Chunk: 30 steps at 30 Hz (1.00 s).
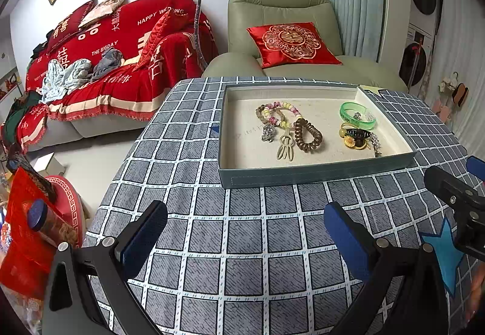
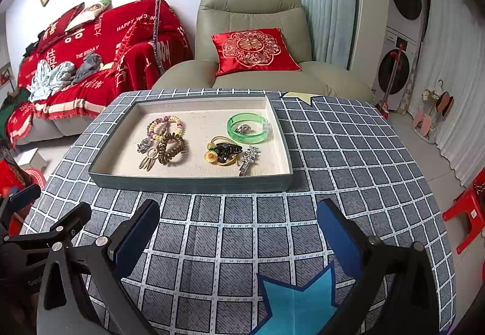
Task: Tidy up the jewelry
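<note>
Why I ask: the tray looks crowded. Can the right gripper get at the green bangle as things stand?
Probably yes. The right gripper is open and empty, short of the tray. The green bangle lies apart from the other pieces, with nothing over it; only the low tray wall must be cleared.

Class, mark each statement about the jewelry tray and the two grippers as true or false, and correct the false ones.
1. The green bangle lies inside the tray. True.
2. The left gripper is shut on the beaded bracelet. False: its jaws stand open above the checked tablecloth, and the bracelet lies in the tray.
3. The brown spiral hair tie lies left of the sunflower hair tie in the right wrist view. True.
4. The right gripper holds the silver hair clip. False: it is open and empty; the clip lies in the tray.
5. The tray stands on the armchair. False: it stands on the tablecloth.
</note>
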Each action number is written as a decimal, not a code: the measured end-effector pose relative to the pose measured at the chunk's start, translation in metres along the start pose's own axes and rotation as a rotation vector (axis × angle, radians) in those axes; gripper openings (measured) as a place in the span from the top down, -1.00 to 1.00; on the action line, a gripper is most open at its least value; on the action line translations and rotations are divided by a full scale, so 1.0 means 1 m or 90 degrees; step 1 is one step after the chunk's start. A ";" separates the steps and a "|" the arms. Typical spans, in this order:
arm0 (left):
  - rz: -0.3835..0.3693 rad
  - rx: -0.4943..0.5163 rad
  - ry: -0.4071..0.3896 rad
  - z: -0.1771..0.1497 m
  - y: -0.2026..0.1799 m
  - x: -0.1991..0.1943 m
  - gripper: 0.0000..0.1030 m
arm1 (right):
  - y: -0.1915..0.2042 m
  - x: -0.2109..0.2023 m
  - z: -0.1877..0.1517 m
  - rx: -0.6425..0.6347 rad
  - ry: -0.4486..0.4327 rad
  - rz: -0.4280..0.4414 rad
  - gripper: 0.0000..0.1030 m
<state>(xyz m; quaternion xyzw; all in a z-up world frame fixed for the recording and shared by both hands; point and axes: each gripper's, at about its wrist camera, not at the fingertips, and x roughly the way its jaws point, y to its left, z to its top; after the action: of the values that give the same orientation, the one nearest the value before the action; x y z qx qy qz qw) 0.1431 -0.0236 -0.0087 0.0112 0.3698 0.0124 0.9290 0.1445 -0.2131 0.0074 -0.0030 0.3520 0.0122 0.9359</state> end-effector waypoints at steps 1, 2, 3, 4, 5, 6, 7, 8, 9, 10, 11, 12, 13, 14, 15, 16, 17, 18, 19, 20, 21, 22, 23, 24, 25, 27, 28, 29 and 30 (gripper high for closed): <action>0.000 0.000 0.000 0.000 0.000 0.000 -1.00 | 0.000 0.000 0.000 0.000 0.000 0.000 -0.99; 0.000 0.001 0.000 0.000 0.000 0.000 -1.00 | -0.001 0.000 0.000 -0.001 -0.001 0.000 -0.99; 0.001 0.001 0.000 0.000 0.000 0.000 -1.00 | -0.002 0.001 0.000 -0.001 -0.001 0.000 -0.99; 0.001 0.001 -0.001 0.000 0.000 0.000 -1.00 | -0.002 0.001 0.000 -0.002 -0.001 0.001 -0.99; 0.000 0.000 0.000 0.000 0.000 0.000 -1.00 | -0.002 0.002 0.001 -0.002 -0.001 0.002 -0.99; 0.000 0.000 0.000 0.000 0.000 0.000 -1.00 | -0.002 0.002 0.001 -0.002 -0.001 0.001 -0.99; 0.000 0.000 0.000 0.000 0.000 0.000 -1.00 | -0.002 0.002 0.001 -0.002 -0.001 0.001 -1.00; 0.001 0.000 0.000 0.000 0.000 0.000 -1.00 | -0.002 0.002 0.001 -0.002 -0.001 0.002 -0.99; 0.001 0.001 -0.001 0.000 0.000 0.000 -1.00 | -0.002 0.002 0.001 -0.002 -0.001 0.002 -0.99; 0.001 0.001 -0.001 0.000 0.000 0.000 -1.00 | -0.002 0.002 0.001 -0.002 -0.001 0.002 -0.99; 0.001 0.001 -0.001 0.000 0.000 0.000 -1.00 | -0.002 0.002 0.001 -0.002 -0.001 0.002 -0.99; 0.002 0.001 -0.002 0.000 0.000 -0.001 -1.00 | -0.002 0.002 0.001 -0.002 -0.001 0.002 -1.00; 0.003 0.001 -0.002 0.000 0.001 -0.001 -1.00 | -0.001 0.002 0.001 -0.002 -0.001 0.001 -0.99; 0.003 0.003 -0.002 0.000 0.000 -0.001 -1.00 | -0.002 0.002 0.001 -0.002 -0.001 0.001 -1.00; 0.003 0.004 -0.002 0.000 0.000 -0.001 -1.00 | -0.002 0.002 0.001 -0.001 -0.001 0.001 -1.00; 0.003 0.004 -0.003 0.000 0.001 -0.001 -1.00 | -0.001 0.002 0.001 -0.001 -0.001 0.002 -0.99; 0.003 0.004 -0.003 0.000 0.001 -0.001 -1.00 | -0.002 0.002 0.001 -0.002 -0.001 0.002 -0.99; 0.003 0.003 -0.003 0.001 0.002 -0.002 -1.00 | -0.002 0.002 0.001 -0.003 -0.001 0.002 -0.99; 0.002 0.002 -0.004 0.001 0.002 -0.002 -1.00 | -0.001 0.002 0.001 -0.003 -0.001 0.001 -1.00; 0.002 0.002 -0.004 0.001 0.002 -0.002 -1.00 | -0.002 0.002 0.001 -0.003 -0.001 0.002 -0.99; 0.002 0.001 -0.004 0.001 0.002 -0.002 -1.00 | -0.002 0.002 0.001 -0.002 -0.001 0.002 -0.99; 0.001 0.001 -0.004 0.001 0.002 -0.002 -1.00 | -0.002 0.002 0.001 -0.002 -0.001 0.002 -0.99; 0.001 0.001 -0.004 0.001 0.002 -0.002 -1.00 | -0.002 0.002 0.002 -0.001 -0.001 0.002 -0.99; 0.001 0.001 -0.004 0.001 0.002 -0.002 -1.00 | -0.001 0.002 0.002 -0.001 -0.001 0.003 -0.99; 0.001 0.001 -0.004 0.001 0.002 -0.002 -1.00 | -0.001 0.001 0.002 -0.002 -0.001 0.002 -0.99; 0.002 0.002 -0.004 0.001 0.003 -0.002 -1.00 | -0.001 0.001 0.002 -0.002 -0.002 0.002 -0.99; 0.002 0.002 -0.004 0.000 0.003 -0.002 -1.00 | -0.001 0.001 0.002 -0.002 -0.002 0.002 -0.99; 0.001 0.001 -0.003 0.000 0.003 -0.002 -1.00 | -0.001 0.001 0.002 -0.002 -0.002 0.003 -0.99; 0.000 0.001 -0.003 0.000 0.003 -0.002 -1.00 | -0.001 0.001 0.002 -0.002 -0.001 0.003 -0.99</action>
<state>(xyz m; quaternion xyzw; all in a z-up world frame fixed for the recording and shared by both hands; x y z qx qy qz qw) 0.1417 -0.0209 -0.0066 0.0120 0.3679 0.0124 0.9297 0.1468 -0.2141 0.0078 -0.0036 0.3509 0.0146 0.9363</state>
